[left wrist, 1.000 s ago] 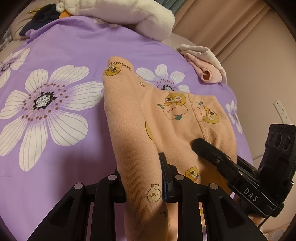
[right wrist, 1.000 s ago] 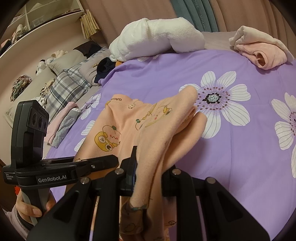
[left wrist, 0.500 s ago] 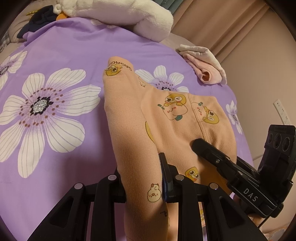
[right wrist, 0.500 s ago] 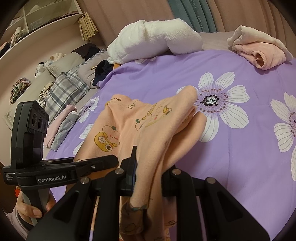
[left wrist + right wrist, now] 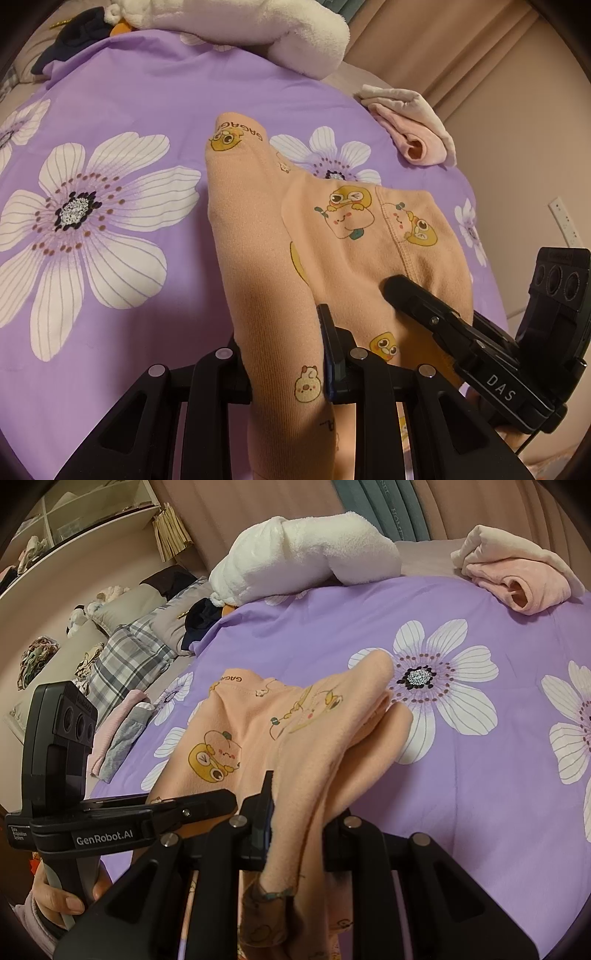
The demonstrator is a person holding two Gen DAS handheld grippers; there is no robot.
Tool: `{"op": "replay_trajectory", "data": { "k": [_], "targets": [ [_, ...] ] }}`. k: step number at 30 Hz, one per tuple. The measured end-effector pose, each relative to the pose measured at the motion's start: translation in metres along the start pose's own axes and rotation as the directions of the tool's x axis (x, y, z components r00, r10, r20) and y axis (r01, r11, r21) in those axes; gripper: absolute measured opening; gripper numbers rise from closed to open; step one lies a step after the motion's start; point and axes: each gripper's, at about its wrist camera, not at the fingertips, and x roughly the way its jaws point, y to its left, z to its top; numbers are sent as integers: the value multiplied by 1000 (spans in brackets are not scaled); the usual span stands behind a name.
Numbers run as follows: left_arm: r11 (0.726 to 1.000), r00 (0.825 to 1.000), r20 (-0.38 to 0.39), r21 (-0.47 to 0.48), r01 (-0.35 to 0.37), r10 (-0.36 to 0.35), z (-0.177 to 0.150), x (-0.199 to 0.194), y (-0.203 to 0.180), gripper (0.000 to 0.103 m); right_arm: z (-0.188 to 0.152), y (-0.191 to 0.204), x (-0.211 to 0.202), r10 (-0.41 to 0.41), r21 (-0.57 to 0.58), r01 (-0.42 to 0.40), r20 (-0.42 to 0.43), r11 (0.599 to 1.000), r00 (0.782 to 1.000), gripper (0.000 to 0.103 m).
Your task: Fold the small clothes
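Note:
A small peach garment (image 5: 343, 236) with cartoon prints lies on the purple flowered bedsheet (image 5: 110, 122), its far end resting on the sheet. My left gripper (image 5: 284, 354) is shut on the garment's near left edge and holds it lifted. My right gripper (image 5: 295, 823) is shut on the near right edge of the same garment (image 5: 295, 731). The right gripper also shows in the left wrist view (image 5: 436, 317), and the left gripper shows in the right wrist view (image 5: 177, 808), close beside each other.
A white fluffy blanket (image 5: 306, 557) lies at the far edge of the bed. A pink folded garment (image 5: 517, 572) sits at the far right corner. Folded clothes (image 5: 122, 734) and pillows (image 5: 136, 646) lie to the left. A wall (image 5: 524, 155) bounds the right side.
Both grippers keep their hold on the peach garment. The left wrist view has shifted slightly over the sheet; the garment's shape is almost the same.

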Motion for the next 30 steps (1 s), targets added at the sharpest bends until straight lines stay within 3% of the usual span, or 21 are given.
{"op": "replay_trajectory", "data": {
  "k": [30],
  "targets": [
    [1000, 999, -34, -1, -28, 28, 3, 20, 3, 24, -4, -3, 19, -7, 20, 7, -32, 1000, 999, 19]
  ]
}}
